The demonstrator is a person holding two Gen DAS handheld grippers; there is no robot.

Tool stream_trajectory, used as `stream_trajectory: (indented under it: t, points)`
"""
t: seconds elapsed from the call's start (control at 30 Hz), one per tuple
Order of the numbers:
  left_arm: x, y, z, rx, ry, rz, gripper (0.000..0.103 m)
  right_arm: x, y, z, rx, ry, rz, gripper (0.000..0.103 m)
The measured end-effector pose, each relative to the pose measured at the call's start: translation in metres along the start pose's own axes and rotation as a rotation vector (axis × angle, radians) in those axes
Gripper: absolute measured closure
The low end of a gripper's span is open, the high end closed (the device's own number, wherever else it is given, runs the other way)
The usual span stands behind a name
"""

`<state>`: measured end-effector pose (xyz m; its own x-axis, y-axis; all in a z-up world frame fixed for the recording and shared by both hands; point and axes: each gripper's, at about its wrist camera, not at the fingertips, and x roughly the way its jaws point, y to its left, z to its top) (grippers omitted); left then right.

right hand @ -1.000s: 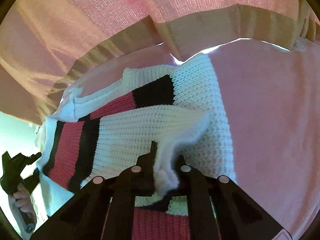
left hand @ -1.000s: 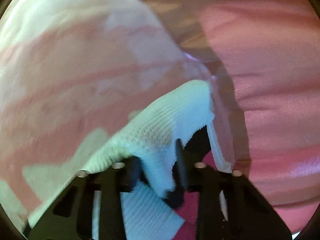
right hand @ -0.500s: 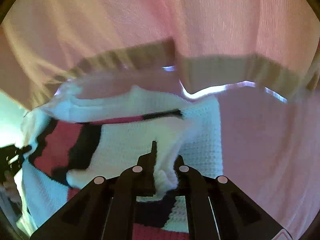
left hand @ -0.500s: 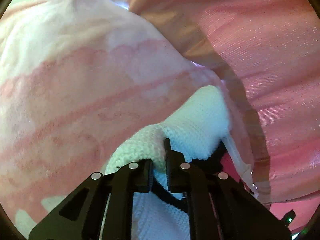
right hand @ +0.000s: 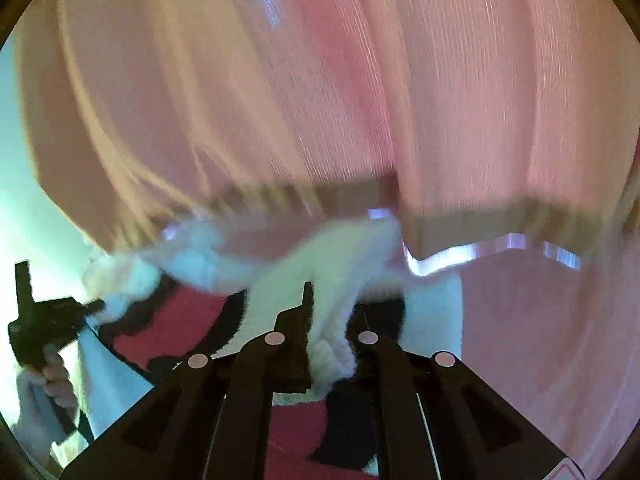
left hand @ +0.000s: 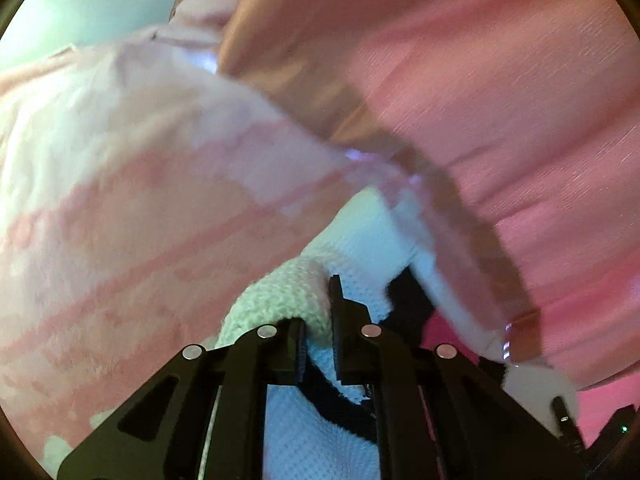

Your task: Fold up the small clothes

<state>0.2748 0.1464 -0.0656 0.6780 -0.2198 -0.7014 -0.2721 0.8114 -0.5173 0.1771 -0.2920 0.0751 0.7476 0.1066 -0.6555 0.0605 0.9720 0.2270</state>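
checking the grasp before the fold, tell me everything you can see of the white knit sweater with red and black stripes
The white knit sweater with red and black stripes looks chunky and soft. It hangs bunched and lifted, not flat, in front of a pink curtain. The right gripper pinches a white edge; the left gripper pinches another white fold. Its full shape is hidden.

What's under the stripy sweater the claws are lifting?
Under the sweater shows a pink sheet on the right. The sweater's hanging knit hides whatever lies straight below it.
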Motion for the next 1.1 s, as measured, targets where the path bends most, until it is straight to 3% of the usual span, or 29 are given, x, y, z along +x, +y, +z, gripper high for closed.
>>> stream_trajectory:
  t: [0.07, 0.17, 0.3, 0.4, 0.47, 0.57, 0.67, 0.87, 0.97, 1.1]
  points:
    - [0.011, 0.002, -0.002, 0.022, 0.011, 0.035, 0.093, 0.014, -0.015, -0.011, -0.005, 0.027, -0.061, 0.098]
    - [0.038, 0.013, -0.015, 0.051, 0.105, 0.091, 0.091, 0.065, -0.057, -0.061, 0.092, 0.295, -0.1, 0.097]
    - [0.017, 0.0, -0.016, 0.108, 0.118, 0.052, 0.089, 0.028, -0.049, -0.05, 0.049, 0.252, -0.143, 0.079]
    - [-0.005, 0.007, -0.02, 0.141, 0.168, 0.012, 0.084, -0.015, -0.054, -0.053, 0.126, 0.25, -0.132, 0.065]
    - [-0.019, 0.016, -0.027, 0.144, 0.197, 0.027, 0.068, -0.03, -0.05, -0.07, 0.148, 0.301, -0.15, 0.062]
    - [-0.053, 0.025, -0.042, 0.233, 0.149, 0.07, 0.048, -0.06, -0.037, -0.108, 0.103, 0.391, -0.196, 0.052]
    - [-0.081, 0.049, -0.061, 0.276, 0.157, 0.103, 0.037, -0.097, -0.03, -0.153, 0.124, 0.413, -0.178, 0.042]
    - [-0.119, 0.11, -0.126, 0.146, 0.339, 0.027, 0.036, -0.15, -0.019, -0.237, 0.241, 0.451, -0.097, 0.041]
    - [-0.144, 0.113, -0.157, 0.19, 0.338, -0.003, 0.028, -0.162, -0.009, -0.268, 0.292, 0.454, -0.046, 0.041]
    - [-0.157, 0.098, -0.19, 0.318, 0.336, 0.007, 0.026, -0.168, 0.007, -0.277, 0.253, 0.431, -0.038, 0.038]
